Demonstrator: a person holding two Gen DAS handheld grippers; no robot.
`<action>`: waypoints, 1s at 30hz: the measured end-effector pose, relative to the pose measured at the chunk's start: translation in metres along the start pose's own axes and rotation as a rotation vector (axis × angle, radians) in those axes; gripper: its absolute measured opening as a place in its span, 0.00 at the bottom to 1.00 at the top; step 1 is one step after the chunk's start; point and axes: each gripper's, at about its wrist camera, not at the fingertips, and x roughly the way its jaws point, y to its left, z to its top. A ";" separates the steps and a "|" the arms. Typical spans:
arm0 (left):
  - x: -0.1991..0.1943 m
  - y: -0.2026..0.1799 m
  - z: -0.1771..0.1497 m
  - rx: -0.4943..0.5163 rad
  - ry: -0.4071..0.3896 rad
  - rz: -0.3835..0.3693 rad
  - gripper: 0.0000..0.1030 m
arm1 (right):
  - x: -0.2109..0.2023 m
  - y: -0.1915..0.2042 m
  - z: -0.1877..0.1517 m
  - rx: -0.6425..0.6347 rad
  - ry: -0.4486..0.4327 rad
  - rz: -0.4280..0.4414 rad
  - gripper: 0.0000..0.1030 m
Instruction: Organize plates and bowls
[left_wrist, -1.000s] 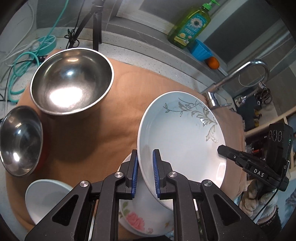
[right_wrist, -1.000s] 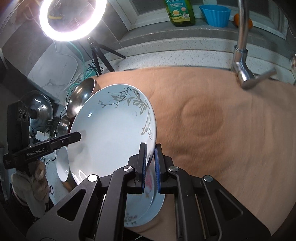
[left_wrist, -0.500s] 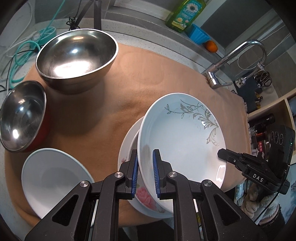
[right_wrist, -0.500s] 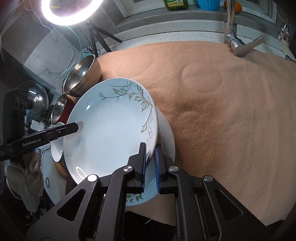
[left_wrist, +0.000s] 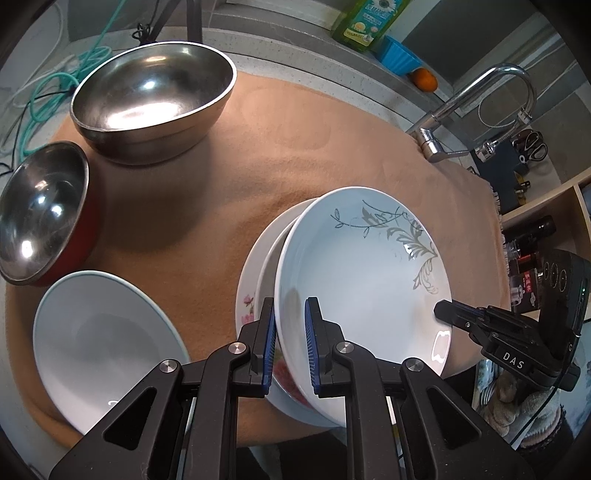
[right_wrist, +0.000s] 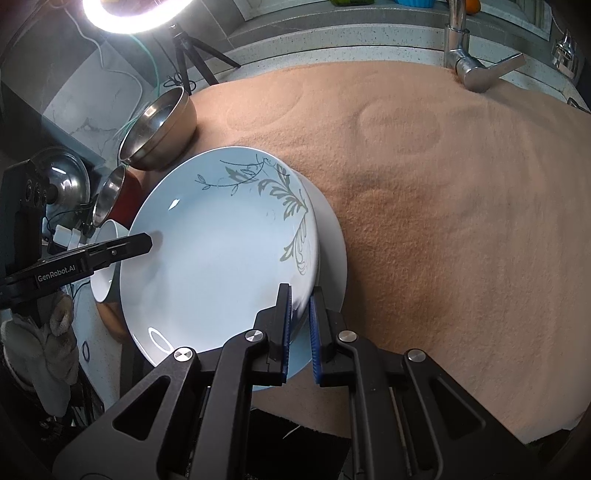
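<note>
Now leaf plate (left_wrist: 362, 280) (tilted) between grippers

— What does the right gripper (right_wrist: 299, 295) have?
— Its blue pads (right_wrist: 286, 314) pinch the near rim of a leaf-patterned plate (right_wrist: 218, 258), which tilts over a white plate (right_wrist: 334, 258) on the tan cloth (right_wrist: 461, 221).
— And the other side?
— The left gripper (right_wrist: 147, 242) reaches the plate's far edge; its grip is hard to judge.
— Behind?
— A steel bowl (right_wrist: 159, 133), a red-sided bowl (right_wrist: 114, 199), a faucet (right_wrist: 469, 66).
</note>
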 end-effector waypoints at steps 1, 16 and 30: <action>0.000 0.000 0.000 -0.001 0.000 0.001 0.13 | 0.001 0.000 0.000 -0.002 0.002 -0.002 0.09; 0.005 0.002 -0.003 -0.007 0.007 0.010 0.13 | 0.005 0.003 -0.001 -0.029 0.017 -0.016 0.10; 0.005 -0.001 -0.004 0.021 0.006 0.033 0.13 | 0.008 0.003 -0.003 -0.031 0.021 -0.019 0.10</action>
